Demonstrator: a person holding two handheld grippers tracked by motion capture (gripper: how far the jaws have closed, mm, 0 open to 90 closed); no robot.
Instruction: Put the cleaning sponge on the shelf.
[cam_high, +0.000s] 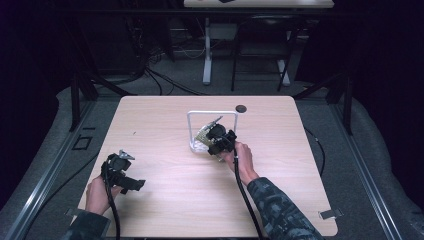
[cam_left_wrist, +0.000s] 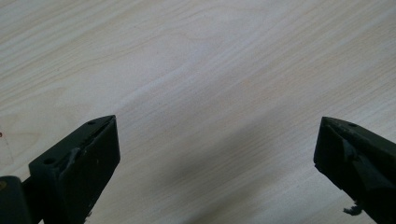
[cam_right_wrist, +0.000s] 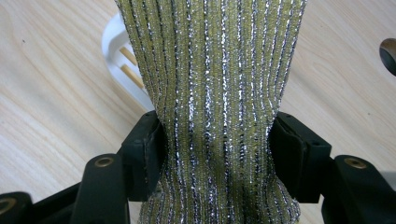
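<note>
Two grippers work over a pale wood-grain tabletop. The right gripper is clamped on a ribbed knit cloth, its black jaws pressing in from both sides so that the fabric narrows at the grip and flares wider beyond it. The cloth is olive-yellow, crossed by fine lengthwise stripes of silvery metallic thread and darker lines. In the right gripper view its long axis runs straight away from the jaws, with the ribs parallel to that axis. Just beside and partly beneath it lies a white slotted base. In the high view the cloth sits near the middle of the tabletop, under a white frame, and extends from the right gripper toward the far left. The left gripper is held over bare wood near the left front edge, jaws wide apart, nothing between them.
</note>
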